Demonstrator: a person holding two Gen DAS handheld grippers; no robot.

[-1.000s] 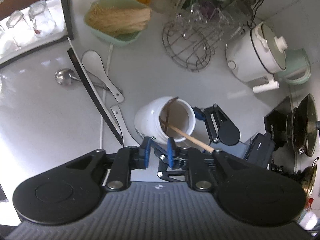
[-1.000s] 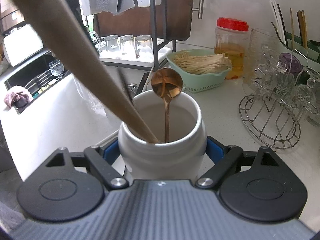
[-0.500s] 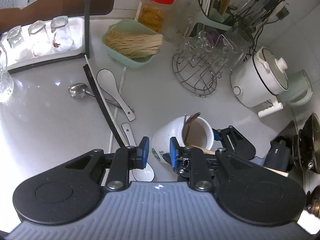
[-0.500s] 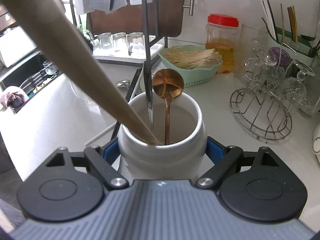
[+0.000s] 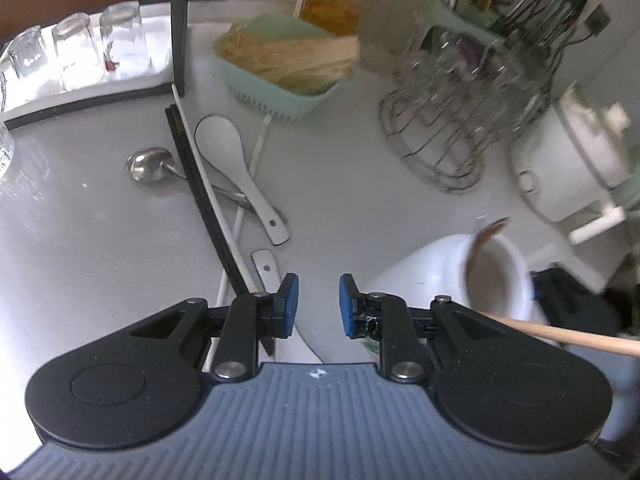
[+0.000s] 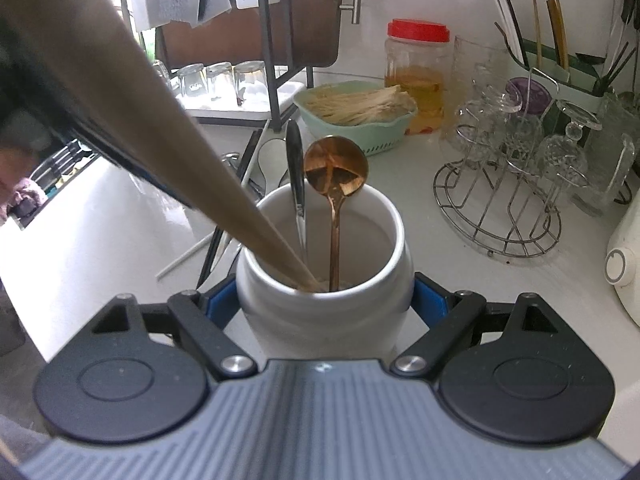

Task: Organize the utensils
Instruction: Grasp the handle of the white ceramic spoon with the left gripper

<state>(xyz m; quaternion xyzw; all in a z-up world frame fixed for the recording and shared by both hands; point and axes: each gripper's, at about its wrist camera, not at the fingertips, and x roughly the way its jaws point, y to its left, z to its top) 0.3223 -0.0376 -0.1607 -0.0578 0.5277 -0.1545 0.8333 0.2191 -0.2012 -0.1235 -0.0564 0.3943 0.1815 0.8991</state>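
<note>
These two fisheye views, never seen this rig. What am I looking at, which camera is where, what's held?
No robot: a person holds a two-finger gripper in each hand, each with a camera looking along its fingers. The right wrist view shows the right gripper clamped on a white jar holding a copper spoon, a wooden handle and a black-handled utensil. The left wrist view shows the left gripper open and empty above the counter, where white spoons, a metal spoon and chopsticks lie.
</note>
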